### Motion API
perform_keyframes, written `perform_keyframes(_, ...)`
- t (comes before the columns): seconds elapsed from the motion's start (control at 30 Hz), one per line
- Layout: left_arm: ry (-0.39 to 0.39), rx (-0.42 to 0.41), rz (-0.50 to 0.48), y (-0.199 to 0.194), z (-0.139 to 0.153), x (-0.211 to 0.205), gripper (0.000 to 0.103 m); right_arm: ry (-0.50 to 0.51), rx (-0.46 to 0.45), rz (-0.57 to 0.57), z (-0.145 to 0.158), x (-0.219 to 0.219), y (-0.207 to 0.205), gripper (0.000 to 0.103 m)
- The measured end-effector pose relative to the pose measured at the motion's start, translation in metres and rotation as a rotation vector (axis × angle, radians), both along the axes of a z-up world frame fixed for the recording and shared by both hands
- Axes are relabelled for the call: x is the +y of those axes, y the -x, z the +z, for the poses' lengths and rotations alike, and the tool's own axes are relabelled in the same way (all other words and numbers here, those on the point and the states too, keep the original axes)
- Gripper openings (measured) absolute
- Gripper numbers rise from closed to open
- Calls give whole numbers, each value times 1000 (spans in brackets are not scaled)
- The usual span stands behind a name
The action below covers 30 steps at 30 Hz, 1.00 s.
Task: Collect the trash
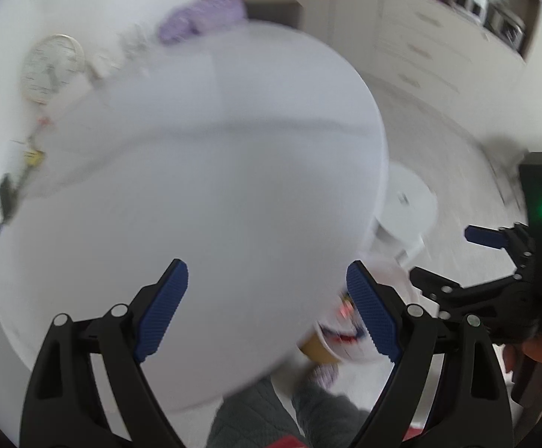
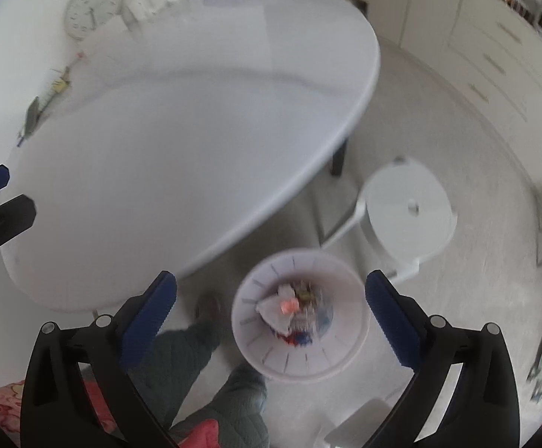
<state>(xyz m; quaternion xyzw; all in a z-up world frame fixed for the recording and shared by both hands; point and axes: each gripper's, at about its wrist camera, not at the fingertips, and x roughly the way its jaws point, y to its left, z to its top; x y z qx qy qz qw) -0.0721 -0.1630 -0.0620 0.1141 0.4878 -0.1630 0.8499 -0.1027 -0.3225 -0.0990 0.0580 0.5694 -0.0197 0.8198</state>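
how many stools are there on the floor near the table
1. A white round stool stands on the floor to the right of the white table, just beyond the trash bin. Others may be hidden under the table.

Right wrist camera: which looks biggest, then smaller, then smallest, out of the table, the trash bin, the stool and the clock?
1. table
2. trash bin and stool: look about alike, and the bin is nearer, so unranked
3. clock

Black claw (image 2: 271, 311), ribbed blue pads (image 2: 392, 321)
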Motion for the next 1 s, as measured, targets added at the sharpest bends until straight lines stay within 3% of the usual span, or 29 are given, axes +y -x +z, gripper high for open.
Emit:
perform_keyframes(0.3,43,-216,140,-64,84,79,83,-29,-228,72,110,68,-85,100)
perform_keyframes(0.4,56,-244,159,-82,92,103,83,-28,-264,87,123,92,-107,100)
perform_keyframes(0.73,98,-243,182,-134,100,162,83,-16,-279,66,129,144,-152,100)
perform_keyframes(1.0,119,-345,193,-158,142,189,83,67,-388,97,183,177,-172,100)
